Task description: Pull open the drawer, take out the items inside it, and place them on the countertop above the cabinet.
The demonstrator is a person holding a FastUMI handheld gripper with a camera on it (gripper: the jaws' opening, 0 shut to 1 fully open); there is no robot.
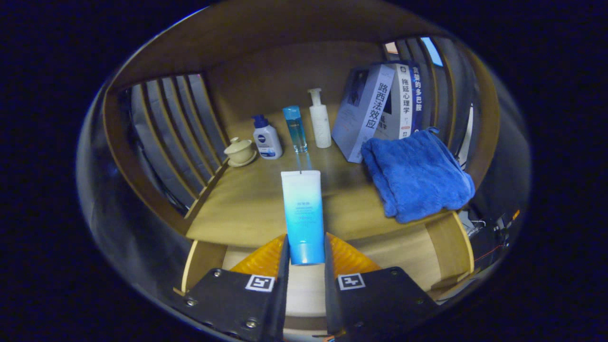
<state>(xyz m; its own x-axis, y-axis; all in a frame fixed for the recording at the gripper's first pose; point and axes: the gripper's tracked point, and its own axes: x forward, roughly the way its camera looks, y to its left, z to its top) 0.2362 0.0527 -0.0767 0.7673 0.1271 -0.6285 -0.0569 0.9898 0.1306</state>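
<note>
**Tube clamped, countertop ahead**

Between the fingers of the gripper, a blue tube stands pinched at its cap end, both fingers pressing its sides, likely to keep it upright for setting down. Just beyond lies the countertop; the open drawer sits beneath the fingers. A blue towel lies ahead-right.

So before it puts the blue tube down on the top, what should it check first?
1. Grip: gripper fingers press both sides of the tube: ok.
2. Tube over the countertop: ok.
3. Bare spot just ahead of the fingers: ok.
4. Blue towel out of the way, off to the side: ok.
5. Bottles far beyond the tube: ok.
6. Drawer emptied: cannot tell.
</note>
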